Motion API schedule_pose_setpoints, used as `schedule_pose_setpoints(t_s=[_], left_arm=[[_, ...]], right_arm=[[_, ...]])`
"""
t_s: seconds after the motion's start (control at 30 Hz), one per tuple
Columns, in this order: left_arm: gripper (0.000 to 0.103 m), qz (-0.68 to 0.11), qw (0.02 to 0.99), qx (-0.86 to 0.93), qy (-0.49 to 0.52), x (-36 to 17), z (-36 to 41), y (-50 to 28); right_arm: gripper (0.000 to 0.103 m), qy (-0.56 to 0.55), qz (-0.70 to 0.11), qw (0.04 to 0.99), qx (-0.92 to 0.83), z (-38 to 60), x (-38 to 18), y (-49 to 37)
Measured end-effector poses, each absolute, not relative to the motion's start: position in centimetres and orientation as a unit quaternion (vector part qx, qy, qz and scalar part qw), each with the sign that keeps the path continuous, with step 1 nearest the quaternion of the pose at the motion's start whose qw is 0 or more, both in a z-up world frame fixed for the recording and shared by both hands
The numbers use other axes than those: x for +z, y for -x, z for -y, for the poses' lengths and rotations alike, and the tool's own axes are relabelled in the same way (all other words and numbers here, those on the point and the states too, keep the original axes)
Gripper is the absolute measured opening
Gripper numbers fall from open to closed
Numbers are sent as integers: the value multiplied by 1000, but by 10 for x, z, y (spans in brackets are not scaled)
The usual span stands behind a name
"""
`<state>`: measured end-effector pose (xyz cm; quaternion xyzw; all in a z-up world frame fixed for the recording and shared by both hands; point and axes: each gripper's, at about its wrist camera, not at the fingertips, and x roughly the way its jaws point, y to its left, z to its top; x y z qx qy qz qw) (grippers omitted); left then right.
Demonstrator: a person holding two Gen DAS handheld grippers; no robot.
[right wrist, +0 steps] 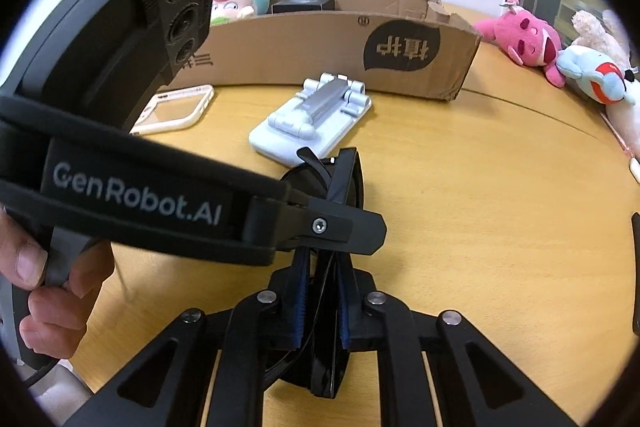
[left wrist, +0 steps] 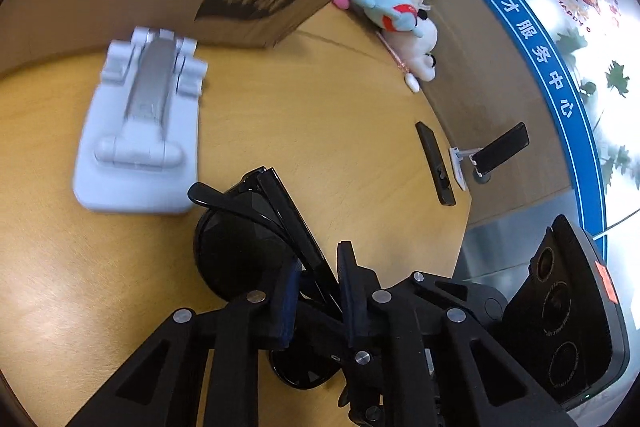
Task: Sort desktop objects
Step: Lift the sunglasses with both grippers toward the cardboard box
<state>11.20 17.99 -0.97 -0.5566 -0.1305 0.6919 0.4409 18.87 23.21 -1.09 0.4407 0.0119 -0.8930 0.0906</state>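
Folded black sunglasses pinched by both: left hand-held gripper pressed on frame, right hand-held gripper clamped on same sunglasses. Sunglasses held just above wooden table, beside white phone stand. Cardboard box seen behind stand; plush toys piled at table edge.

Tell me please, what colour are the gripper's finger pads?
Blue pads, clearest in the right wrist view.
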Motion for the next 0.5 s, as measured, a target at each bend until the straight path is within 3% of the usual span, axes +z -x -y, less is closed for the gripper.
schedule_pose_setpoints(t_s=[0.23,0.5], left_arm=[[14,115,452,733,495,59,-174,-89],[14,86,450,786,416,166,-154,-3]], right_arm=[[11,-388,-4,95,-917,-233,42,-170],[11,-302,-12,113,-947,-227,130,-88]])
